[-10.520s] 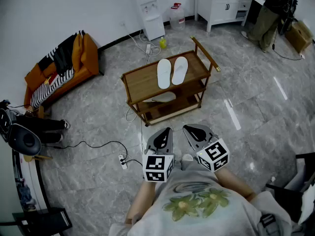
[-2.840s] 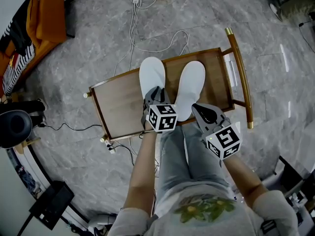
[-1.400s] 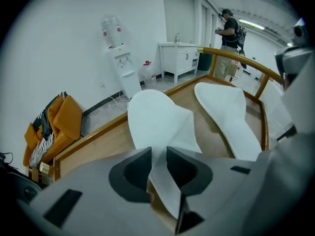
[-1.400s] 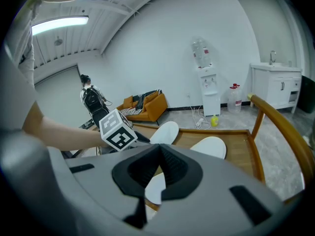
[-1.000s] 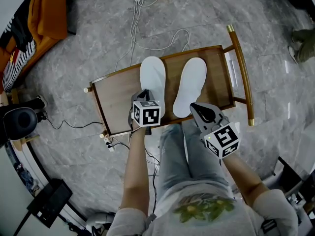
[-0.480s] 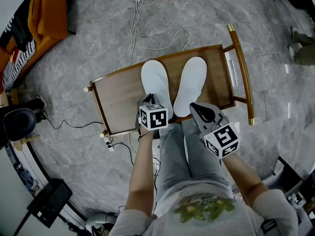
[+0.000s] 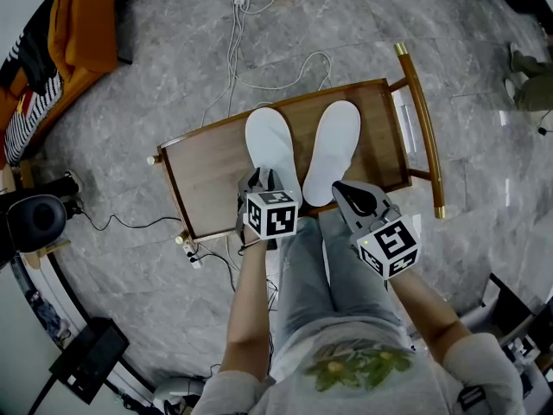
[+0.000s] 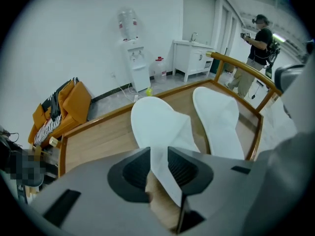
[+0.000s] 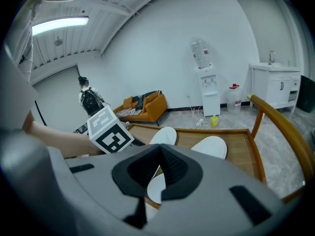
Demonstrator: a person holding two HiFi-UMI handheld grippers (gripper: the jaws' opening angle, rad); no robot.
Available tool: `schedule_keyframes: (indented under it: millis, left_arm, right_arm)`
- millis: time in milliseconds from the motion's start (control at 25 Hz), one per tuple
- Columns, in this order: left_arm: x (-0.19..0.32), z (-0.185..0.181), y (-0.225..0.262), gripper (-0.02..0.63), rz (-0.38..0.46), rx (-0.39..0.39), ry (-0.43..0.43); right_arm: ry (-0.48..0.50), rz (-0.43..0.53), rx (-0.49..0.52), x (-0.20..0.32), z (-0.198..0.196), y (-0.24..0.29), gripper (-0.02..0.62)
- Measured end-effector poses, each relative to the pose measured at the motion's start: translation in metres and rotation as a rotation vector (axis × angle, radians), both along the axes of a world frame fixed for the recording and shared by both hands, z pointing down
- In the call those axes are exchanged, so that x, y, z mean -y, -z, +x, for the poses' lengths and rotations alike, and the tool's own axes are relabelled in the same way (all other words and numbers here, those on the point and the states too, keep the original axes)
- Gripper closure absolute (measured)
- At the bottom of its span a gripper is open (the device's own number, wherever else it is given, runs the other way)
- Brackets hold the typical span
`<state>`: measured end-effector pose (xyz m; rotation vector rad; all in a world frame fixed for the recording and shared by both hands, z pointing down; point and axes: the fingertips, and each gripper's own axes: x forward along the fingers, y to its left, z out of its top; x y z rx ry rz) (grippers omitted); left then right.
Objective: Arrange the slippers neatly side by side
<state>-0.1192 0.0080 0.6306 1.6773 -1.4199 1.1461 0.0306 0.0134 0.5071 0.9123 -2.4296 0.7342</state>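
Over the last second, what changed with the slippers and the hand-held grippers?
The left hand-held gripper swung the heel of the left slipper rightward, closer to the right slipper. Its jaws have just been opening, letting go, with the heel between them. Unchanged: the right slipper, the right hand-held gripper near its heel, and the cart.
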Motion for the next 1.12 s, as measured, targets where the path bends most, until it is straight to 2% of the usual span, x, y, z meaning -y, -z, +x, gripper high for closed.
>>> schedule_keyframes:
  millis: [120, 320, 440, 720, 960, 1120]
  left_arm:
    - [0.007, 0.01, 0.019, 0.468, 0.062, -0.008, -0.05]
    - [0.015, 0.062, 0.045, 0.422, 0.171, -0.161, -0.261]
    - [0.014, 0.084, 0.052, 0.397, 0.196, -0.195, -0.343]
    - [0.02, 0.113, 0.055, 0.376, 0.2, -0.162, -0.439]
    - [0.025, 0.14, 0.037, 0.374, 0.182, -0.082, -0.561]
    - [0.032, 0.151, 0.023, 0.376, 0.15, -0.06, -0.58]
  right_arm:
    - [-0.012, 0.003, -0.001, 0.001, 0.004, 0.002, 0.591]
    - [-0.031, 0.008, -0.008, 0.001, 0.011, 0.005, 0.591]
    - [-0.04, 0.013, -0.013, 0.001, 0.016, 0.007, 0.591]
    - [-0.068, 0.022, -0.018, 0.005, 0.029, 0.016, 0.591]
    - [-0.094, 0.023, -0.025, 0.009, 0.041, 0.017, 0.591]
    - [-0.118, 0.021, -0.032, 0.015, 0.052, 0.018, 0.591]
